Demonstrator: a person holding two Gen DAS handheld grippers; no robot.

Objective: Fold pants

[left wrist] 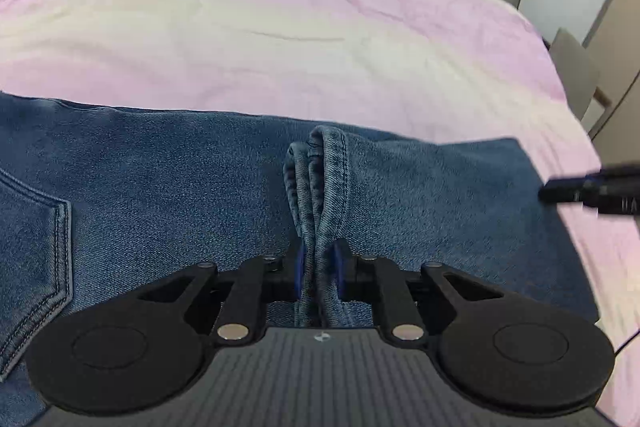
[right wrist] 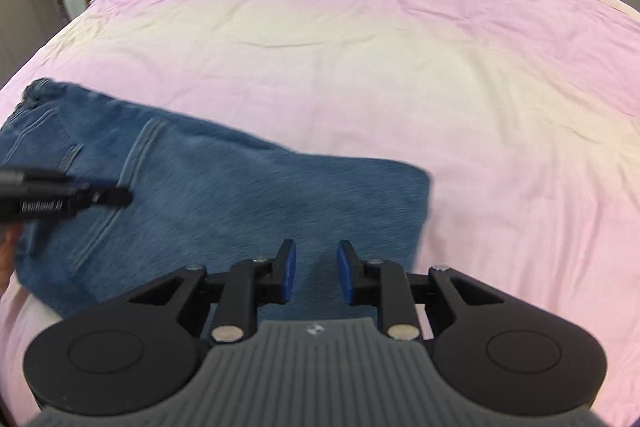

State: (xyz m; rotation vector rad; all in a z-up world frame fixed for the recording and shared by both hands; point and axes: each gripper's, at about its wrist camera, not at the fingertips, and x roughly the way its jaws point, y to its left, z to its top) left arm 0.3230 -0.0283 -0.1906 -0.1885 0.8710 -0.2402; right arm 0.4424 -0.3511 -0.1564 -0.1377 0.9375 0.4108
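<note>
Left wrist view: the left gripper (left wrist: 319, 267) is clamped on a bunched ridge of the jeans (left wrist: 180, 187), which lie along the bed's (left wrist: 280, 27) near edge. The right gripper (right wrist: 316, 273) hovers above them, jaws apart, empty. Denim looks heavy, floppy; grip thick seams or hems.

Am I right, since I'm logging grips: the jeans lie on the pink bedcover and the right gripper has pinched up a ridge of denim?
Not quite: the left gripper pinches the ridge of the jeans, as the left wrist view shows. The right gripper holds nothing. The jeans do lie on the pink bedcover.
</note>
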